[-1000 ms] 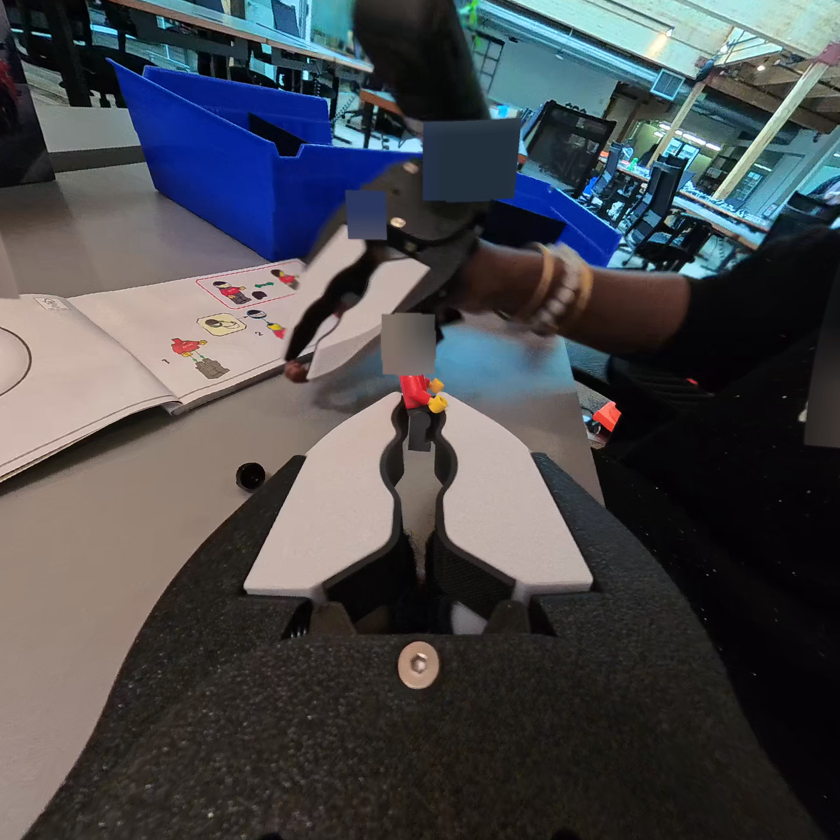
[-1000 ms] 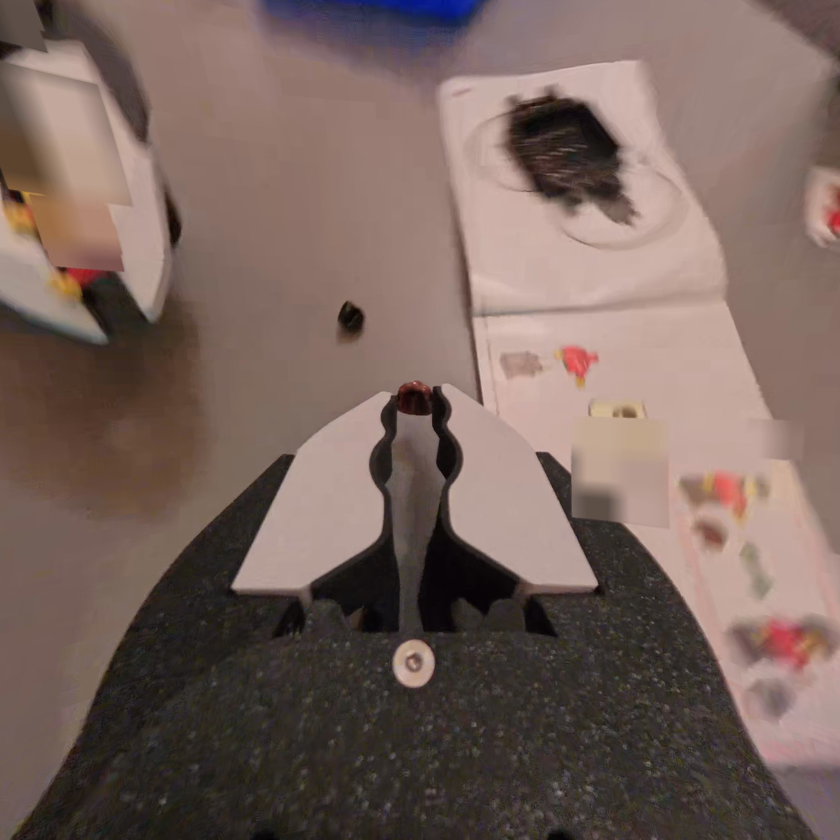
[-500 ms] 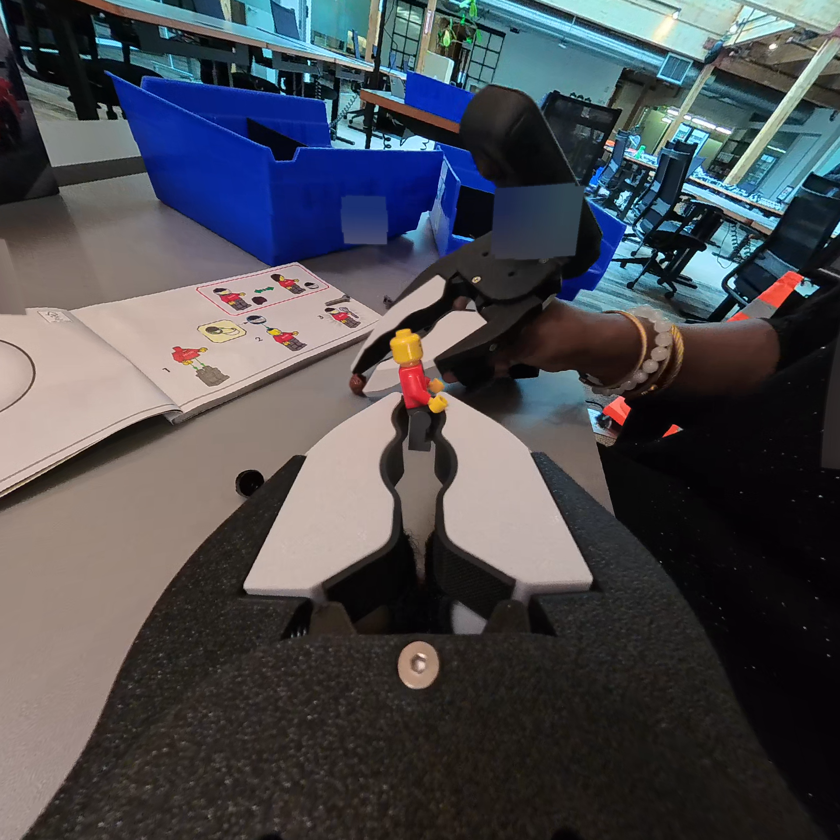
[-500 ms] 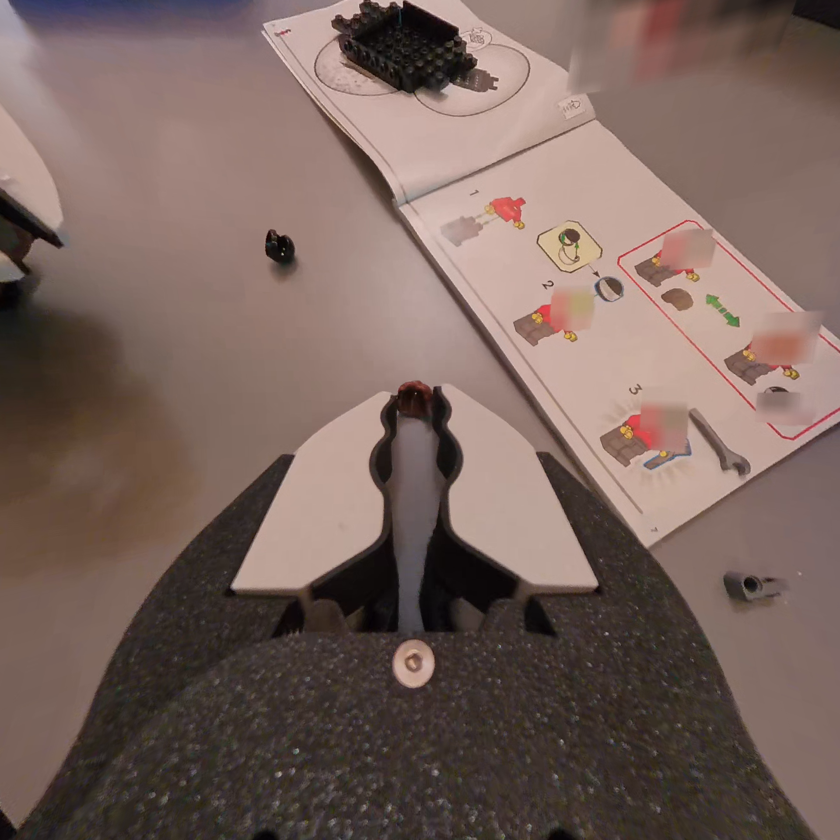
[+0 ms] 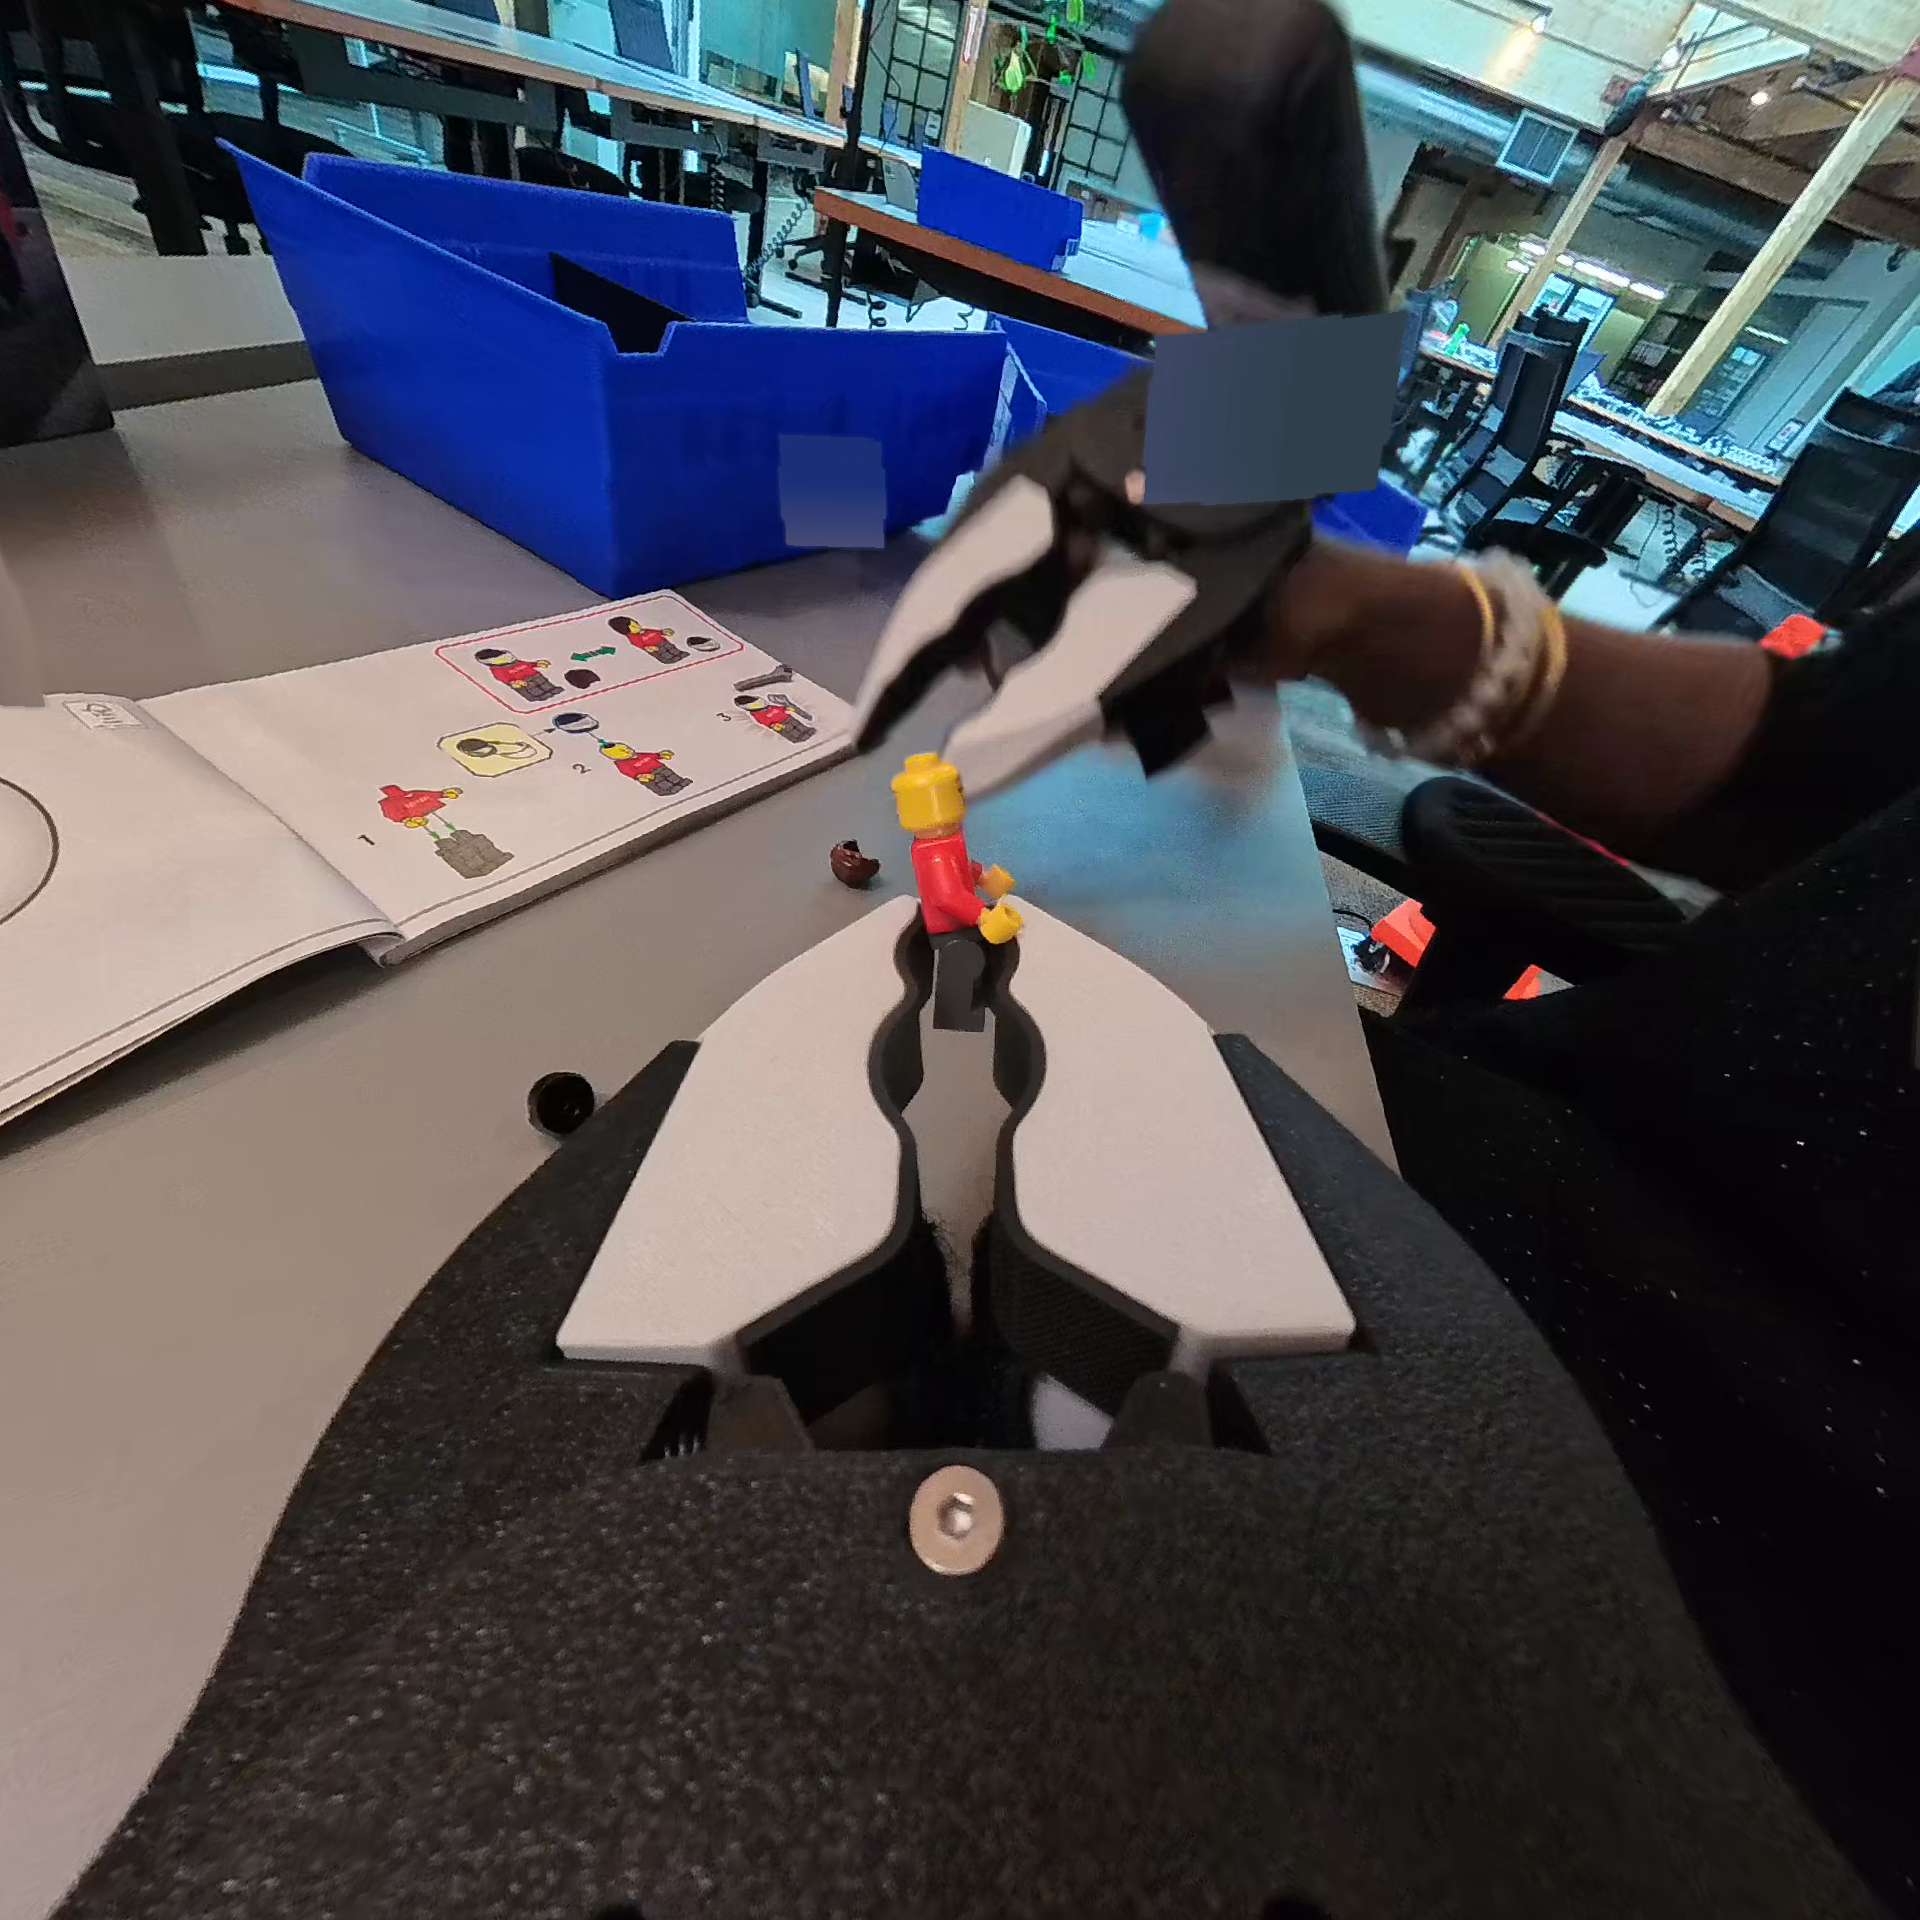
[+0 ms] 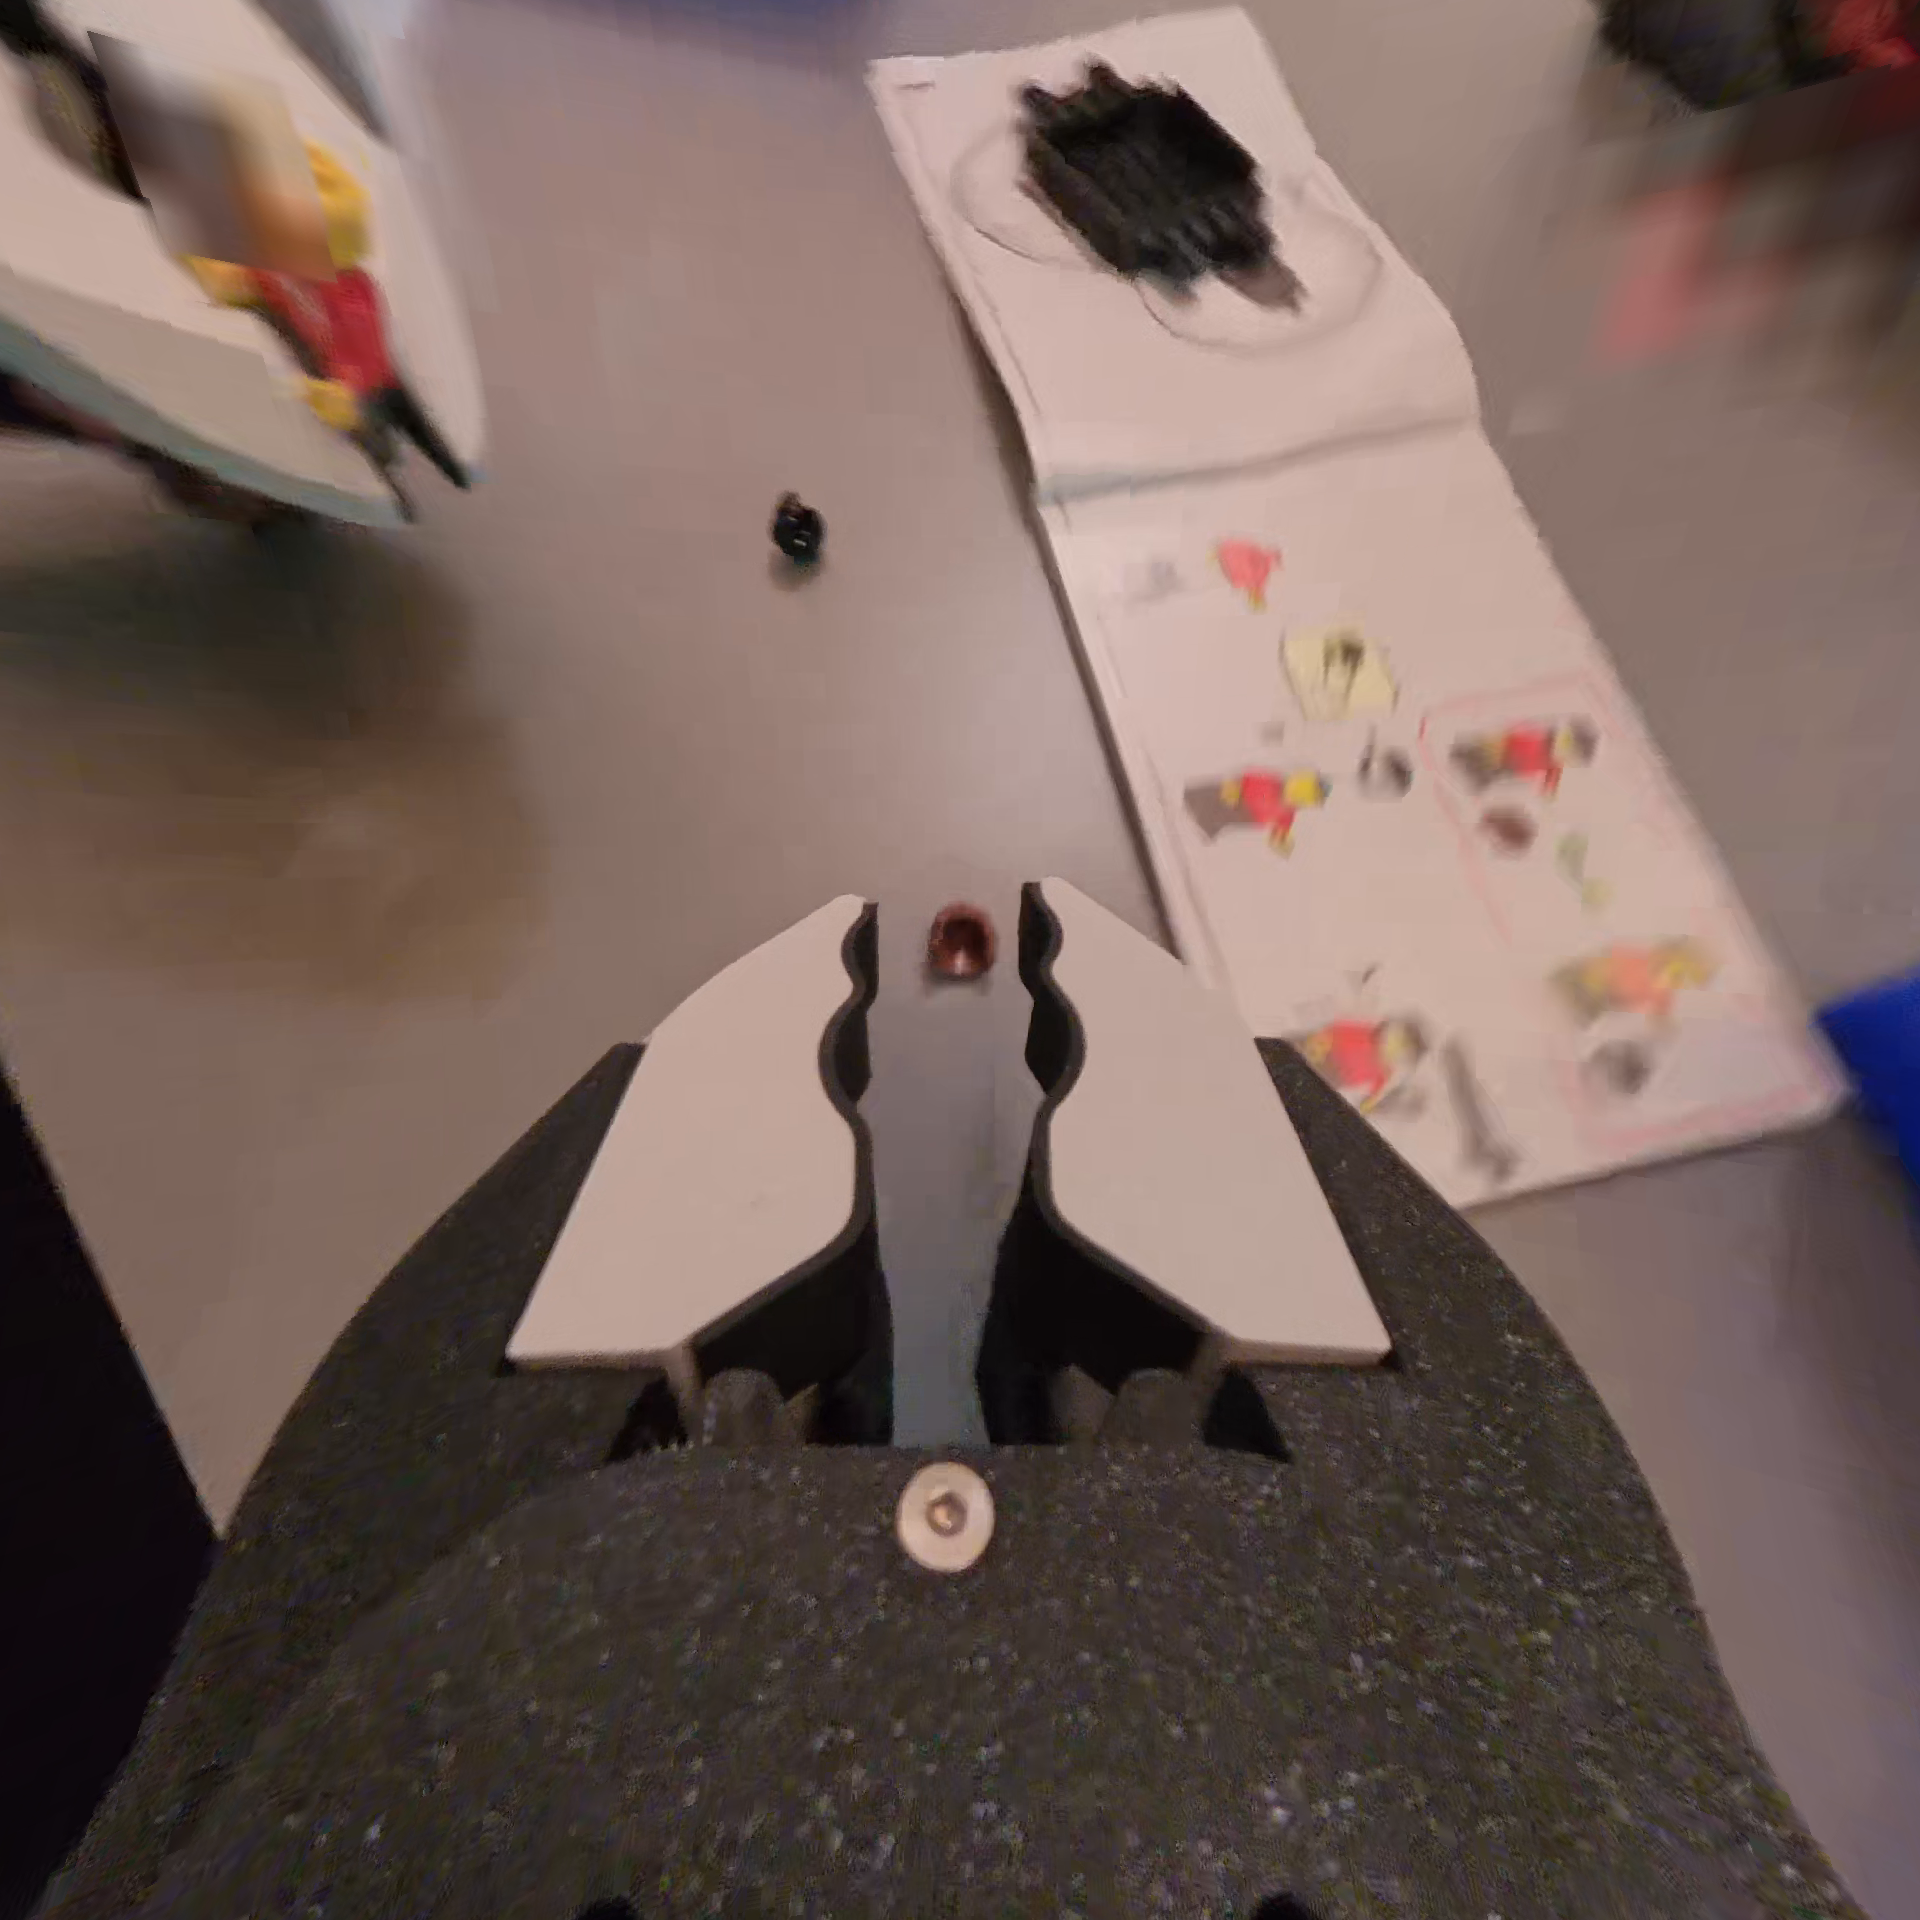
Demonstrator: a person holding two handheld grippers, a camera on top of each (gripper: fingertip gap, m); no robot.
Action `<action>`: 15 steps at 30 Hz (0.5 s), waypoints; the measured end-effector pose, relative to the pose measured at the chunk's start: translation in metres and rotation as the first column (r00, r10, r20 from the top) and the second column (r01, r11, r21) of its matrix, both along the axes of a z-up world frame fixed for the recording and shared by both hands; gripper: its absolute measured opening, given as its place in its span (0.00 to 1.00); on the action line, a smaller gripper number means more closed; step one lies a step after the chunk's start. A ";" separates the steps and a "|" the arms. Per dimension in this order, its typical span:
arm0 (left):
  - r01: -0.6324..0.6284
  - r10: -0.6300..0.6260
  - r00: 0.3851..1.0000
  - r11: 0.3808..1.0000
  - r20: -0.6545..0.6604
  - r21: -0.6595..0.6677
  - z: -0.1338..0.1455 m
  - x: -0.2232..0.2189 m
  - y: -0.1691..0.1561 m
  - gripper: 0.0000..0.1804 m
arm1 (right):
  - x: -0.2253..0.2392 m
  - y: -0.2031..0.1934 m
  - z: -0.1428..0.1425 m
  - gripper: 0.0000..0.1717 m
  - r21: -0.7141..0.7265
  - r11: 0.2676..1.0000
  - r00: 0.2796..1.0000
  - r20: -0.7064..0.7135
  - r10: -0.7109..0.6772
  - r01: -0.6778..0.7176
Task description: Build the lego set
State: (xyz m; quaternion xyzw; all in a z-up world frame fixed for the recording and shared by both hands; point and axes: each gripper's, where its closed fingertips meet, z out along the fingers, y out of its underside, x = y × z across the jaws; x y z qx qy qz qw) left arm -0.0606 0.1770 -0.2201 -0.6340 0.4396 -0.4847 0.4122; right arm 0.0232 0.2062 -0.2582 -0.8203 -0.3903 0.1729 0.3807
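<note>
- The left gripper, in the lower centre of the left wrist view, is closed on one toy minifigure: its pads press on the dark legs, while the red torso and yellow head stand upright above the fingertips.
- The right gripper, at the centre of the right wrist view, is open. One small brown hair piece lies on the grey table between its fingertips, touching neither.
- In the left wrist view the right gripper is motion-blurred at the upper right, above the minifigure's head.
- One small black piece lies at the upper centre of the right wrist view.
- One open instruction booklet lies at left, cut off by the frame.
- A blurred black brick assembly sits on the booklet; its details are unreadable.
- Two blue bins stand behind, the second mostly hidden.
</note>
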 end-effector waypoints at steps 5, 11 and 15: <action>0.018 -0.017 1.000 1.000 -0.017 0.011 -0.002 0.003 -0.003 0.04 | -0.008 -0.002 0.028 0.13 -0.171 0.753 0.700 0.284 0.656 -0.636; 0.051 -0.051 0.999 0.998 -0.007 0.026 0.000 0.005 -0.009 0.04 | -0.013 -0.006 0.002 0.10 -0.517 0.418 0.314 0.281 0.907 -0.747; 0.058 -0.058 0.998 0.998 0.033 0.009 0.004 0.002 -0.009 0.04 | -0.002 0.006 -0.015 0.03 -0.624 0.332 0.171 0.304 0.937 -0.708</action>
